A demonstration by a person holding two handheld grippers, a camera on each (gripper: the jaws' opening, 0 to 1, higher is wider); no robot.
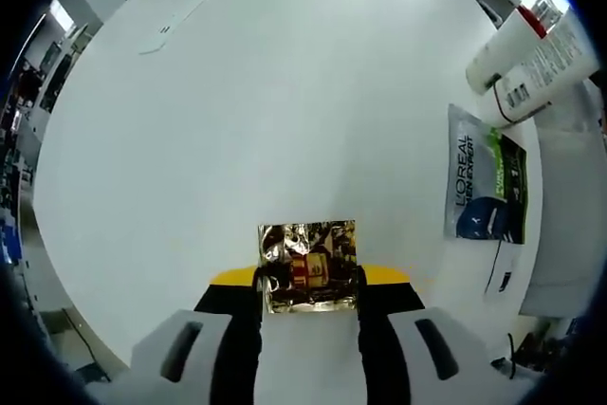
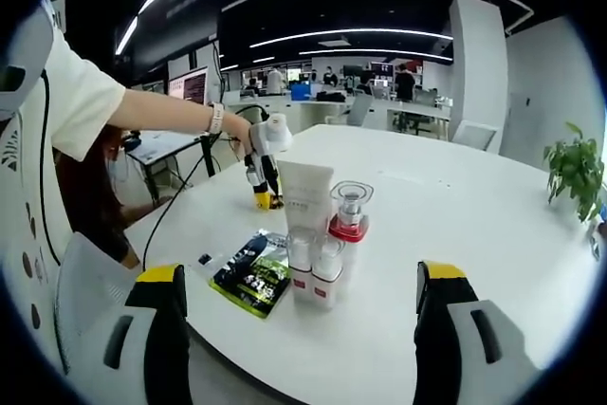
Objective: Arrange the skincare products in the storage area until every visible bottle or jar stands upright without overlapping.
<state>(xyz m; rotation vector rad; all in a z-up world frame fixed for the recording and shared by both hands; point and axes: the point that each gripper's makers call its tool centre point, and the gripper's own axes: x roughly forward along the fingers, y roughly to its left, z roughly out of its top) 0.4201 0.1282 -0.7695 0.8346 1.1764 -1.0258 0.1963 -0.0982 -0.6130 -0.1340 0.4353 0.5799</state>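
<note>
In the left gripper view my left gripper [image 1: 310,284] looks down on the white table [image 1: 266,101] and is shut on a crinkled gold foil sachet [image 1: 308,266] held between its jaws. A dark L'Oreal sachet [image 1: 486,187] lies flat at the right, beside a white tube [image 1: 536,64]. In the right gripper view the white tube [image 2: 305,194], a clear bottle with a red collar [image 2: 349,217] and two small white bottles [image 2: 315,267] stand upright in a cluster. The dark sachet [image 2: 254,274] lies beside them. My right gripper [image 2: 302,277] stands wide open before the cluster, holding nothing. Beyond the tube, the left gripper [image 2: 266,196] touches the table.
A person's arm [image 2: 161,111] reaches in from the left holding the left gripper. A cable [image 2: 180,206] hangs off the table's left edge. A potted plant [image 2: 577,168] stands at the far right. Desks and monitors fill the room behind.
</note>
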